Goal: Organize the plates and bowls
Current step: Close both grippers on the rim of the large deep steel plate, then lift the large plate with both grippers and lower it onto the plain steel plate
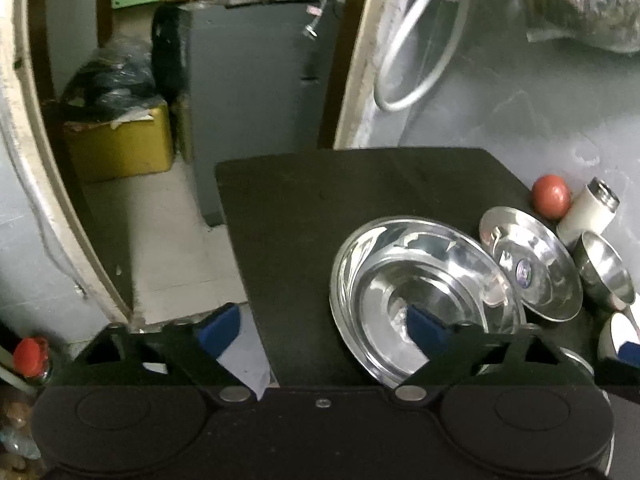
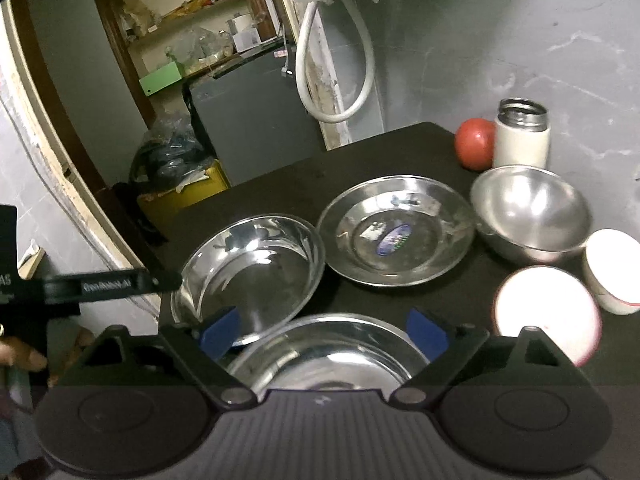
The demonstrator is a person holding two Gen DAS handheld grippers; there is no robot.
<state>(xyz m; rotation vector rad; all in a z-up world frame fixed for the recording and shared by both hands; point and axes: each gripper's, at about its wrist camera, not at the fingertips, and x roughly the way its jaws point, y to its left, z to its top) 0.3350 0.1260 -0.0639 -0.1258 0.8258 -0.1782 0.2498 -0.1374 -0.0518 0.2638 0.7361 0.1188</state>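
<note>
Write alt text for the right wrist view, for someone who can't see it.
A dark table holds steel plates and bowls: a tilted steel plate at left, a flat plate with a sticker, a steel bowl and two white bowls. The right gripper, jaws open, hovers over a near steel dish. A tomato and flask stand behind.

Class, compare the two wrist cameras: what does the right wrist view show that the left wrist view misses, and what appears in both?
Only the right wrist view: the near steel bowl between the right gripper fingers, and the left gripper's arm. Only the left wrist view: a red-capped bottle at the lower left. Both: the deep steel plate, stickered plate, tomato and white flask.
</note>
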